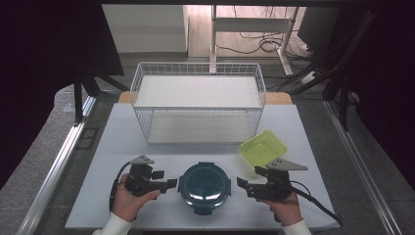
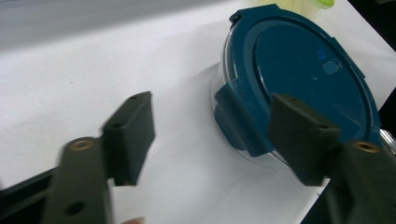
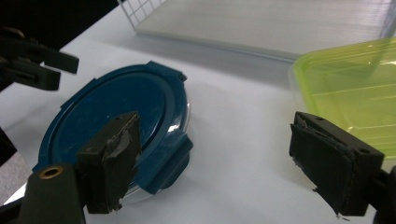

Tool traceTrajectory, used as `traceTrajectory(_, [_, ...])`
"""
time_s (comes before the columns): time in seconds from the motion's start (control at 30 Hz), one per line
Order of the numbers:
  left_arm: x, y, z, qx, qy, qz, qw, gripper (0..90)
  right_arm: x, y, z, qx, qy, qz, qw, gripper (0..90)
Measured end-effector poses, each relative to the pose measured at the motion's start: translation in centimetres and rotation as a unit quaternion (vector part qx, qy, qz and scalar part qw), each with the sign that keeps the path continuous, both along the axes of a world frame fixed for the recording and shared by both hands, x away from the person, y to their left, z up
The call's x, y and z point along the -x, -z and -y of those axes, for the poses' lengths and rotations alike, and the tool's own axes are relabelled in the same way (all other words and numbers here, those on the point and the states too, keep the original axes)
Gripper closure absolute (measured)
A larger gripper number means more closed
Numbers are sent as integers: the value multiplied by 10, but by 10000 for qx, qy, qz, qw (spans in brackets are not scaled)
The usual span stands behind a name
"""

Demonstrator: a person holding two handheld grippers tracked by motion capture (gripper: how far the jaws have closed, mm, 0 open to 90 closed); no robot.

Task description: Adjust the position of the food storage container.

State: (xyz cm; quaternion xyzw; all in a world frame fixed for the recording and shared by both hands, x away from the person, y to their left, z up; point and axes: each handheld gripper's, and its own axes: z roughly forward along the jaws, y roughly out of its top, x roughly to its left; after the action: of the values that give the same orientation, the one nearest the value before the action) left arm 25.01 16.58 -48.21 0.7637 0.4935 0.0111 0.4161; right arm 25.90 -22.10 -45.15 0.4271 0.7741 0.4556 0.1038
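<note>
A: Where does the round blue-lidded container [image 1: 204, 182] sit?

B: It sits near your edge of the white table [image 1: 122, 142], flat on the surface, right between your two hands. Its dark blue lid is on, with clip tabs around the rim and a clear body showing below in the left gripper view.

A: And your grippers?

B: Your left gripper [image 1: 170, 183] lies just left of the container, pointing at its side. Its jaws stand apart with only bare tabletop between them; no earlier look tells more. Your right gripper [image 1: 242, 183] mirrors it on the other side, jaws wide apart as well, gripping nothing. Neither one touches the lid.

A: What else is on the surface?

B: A yellow-green tray [image 1: 264, 148] lies just behind your right gripper, tilted on the diagonal. Farther back stands a white wire basket [image 1: 197, 104], spanning the middle of the table's far half.

A: And the room?

B: Grey carpet lies on both sides, with metal rails [image 1: 56, 169] running along the table. Beyond the basket you see a pale wooden floor, desk legs and loose black cables [image 1: 254, 44]. Dark panels close in at left and right.
</note>
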Motion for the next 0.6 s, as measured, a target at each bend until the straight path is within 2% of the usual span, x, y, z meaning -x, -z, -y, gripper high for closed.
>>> traceTrajectory(0.17, [2, -4, 4, 25, 55, 1, 10000, 234, 2, 3, -10, 65, -186, -94, 9998, 160])
traceTrajectory(0.37, [1, -3, 4, 61, 51, -40, 10000, 207, 2, 8, -14, 146, -261, -193, 9994, 156])
traceTrajectory(0.6, [-1, 1, 3, 131, 24, -107, 9999, 183, 2, 13, -20, -25, -381, -362, 9986, 154])
